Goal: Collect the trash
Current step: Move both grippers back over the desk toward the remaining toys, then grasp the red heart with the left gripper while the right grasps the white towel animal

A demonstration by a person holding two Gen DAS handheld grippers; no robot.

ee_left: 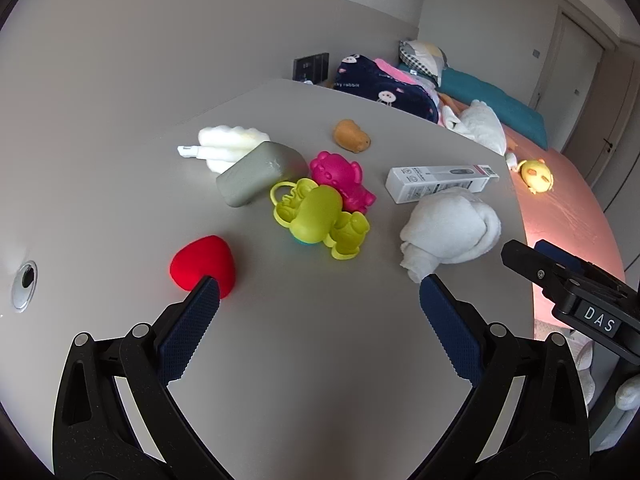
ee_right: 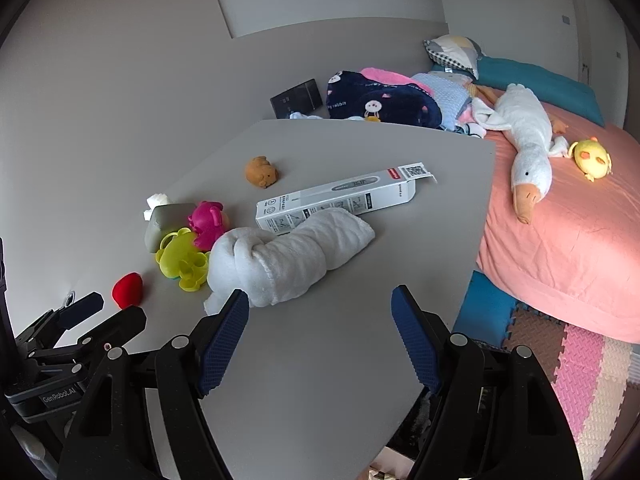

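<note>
A long white cardboard box (ee_left: 440, 182) (ee_right: 340, 200) with an open flap lies on the grey table (ee_left: 320, 340) (ee_right: 320, 360). A rolled white towel (ee_left: 452, 228) (ee_right: 280, 256) lies just in front of it. White crumpled stuff (ee_left: 228, 144) sits at the far left behind a grey block (ee_left: 260, 172). My left gripper (ee_left: 320, 292) is open and empty above the near table, between a red heart (ee_left: 204, 264) and the towel. My right gripper (ee_right: 320, 300) is open and empty, its left finger close to the towel's end. The right gripper also shows at the left wrist view's right edge (ee_left: 568, 284).
Pink (ee_left: 340, 180) and lime green (ee_left: 320, 216) plastic toys and a small brown plush (ee_left: 352, 136) lie mid-table. A cable hole (ee_left: 24, 284) is at the left. The table's right edge meets a pink bed (ee_right: 560, 240) with a plush goose (ee_right: 528, 148), yellow plush and blankets. Foam mats (ee_right: 580, 372) cover the floor.
</note>
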